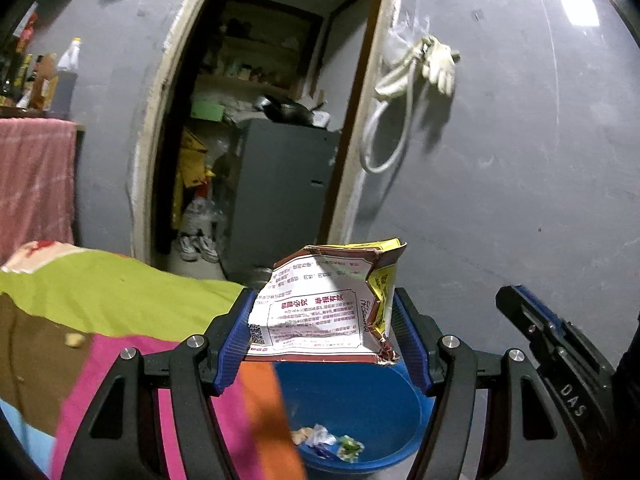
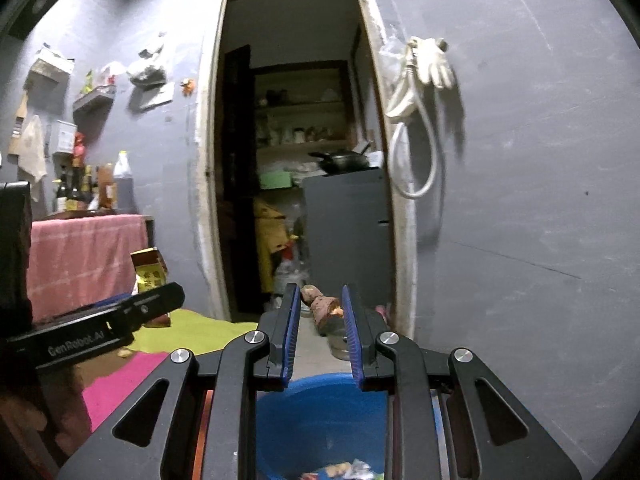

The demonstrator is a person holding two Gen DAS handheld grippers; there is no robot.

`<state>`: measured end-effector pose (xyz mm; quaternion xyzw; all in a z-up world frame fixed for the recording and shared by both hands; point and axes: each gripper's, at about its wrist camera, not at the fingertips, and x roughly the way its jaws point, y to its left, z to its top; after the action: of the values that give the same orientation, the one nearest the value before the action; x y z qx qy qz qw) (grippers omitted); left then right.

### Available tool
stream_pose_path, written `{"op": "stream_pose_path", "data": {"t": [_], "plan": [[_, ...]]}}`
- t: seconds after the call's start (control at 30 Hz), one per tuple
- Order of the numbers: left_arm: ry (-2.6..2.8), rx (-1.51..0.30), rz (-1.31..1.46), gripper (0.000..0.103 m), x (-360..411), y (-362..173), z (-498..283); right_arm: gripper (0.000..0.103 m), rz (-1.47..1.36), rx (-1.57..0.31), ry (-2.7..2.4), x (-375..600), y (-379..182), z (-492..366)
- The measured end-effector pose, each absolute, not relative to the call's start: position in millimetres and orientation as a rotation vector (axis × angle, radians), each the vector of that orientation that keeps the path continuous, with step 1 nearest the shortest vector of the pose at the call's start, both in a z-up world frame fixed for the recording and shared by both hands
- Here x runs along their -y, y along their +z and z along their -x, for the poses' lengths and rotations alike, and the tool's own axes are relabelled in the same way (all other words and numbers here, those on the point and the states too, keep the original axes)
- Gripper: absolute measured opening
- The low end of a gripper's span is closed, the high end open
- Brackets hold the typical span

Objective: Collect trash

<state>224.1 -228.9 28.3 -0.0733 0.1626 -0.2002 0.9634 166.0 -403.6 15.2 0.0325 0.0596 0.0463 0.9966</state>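
Trash wrapper (image 1: 320,312) pinched in left claw (image 1: 324,336), directly above blue basin (image 1: 360,408); right claw (image 2: 320,328) pinching brown scrap (image 2: 322,308), also over basin.

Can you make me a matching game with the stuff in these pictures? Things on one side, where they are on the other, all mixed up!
Things:
1. crumpled printed packet
2. brown food scrap
3. white glove
4. blue basin

Places:
A. hanging on the grey wall beside the doorway
B. between the jaws of the left gripper
C. below both grippers, with bits of trash inside
D. between the jaws of the right gripper

Pairs: 1-B, 2-D, 3-A, 4-C
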Motion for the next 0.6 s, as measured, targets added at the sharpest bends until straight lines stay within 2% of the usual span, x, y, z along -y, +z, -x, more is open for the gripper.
{"op": "stream_pose_path", "data": {"t": [0.6], "plan": [[-0.389,-0.389,0.126,0.061,261.3,-6.9,-251.3,0.02,-0.111,-0.181,0.04,443.7,-12.0,-182.3]]}}
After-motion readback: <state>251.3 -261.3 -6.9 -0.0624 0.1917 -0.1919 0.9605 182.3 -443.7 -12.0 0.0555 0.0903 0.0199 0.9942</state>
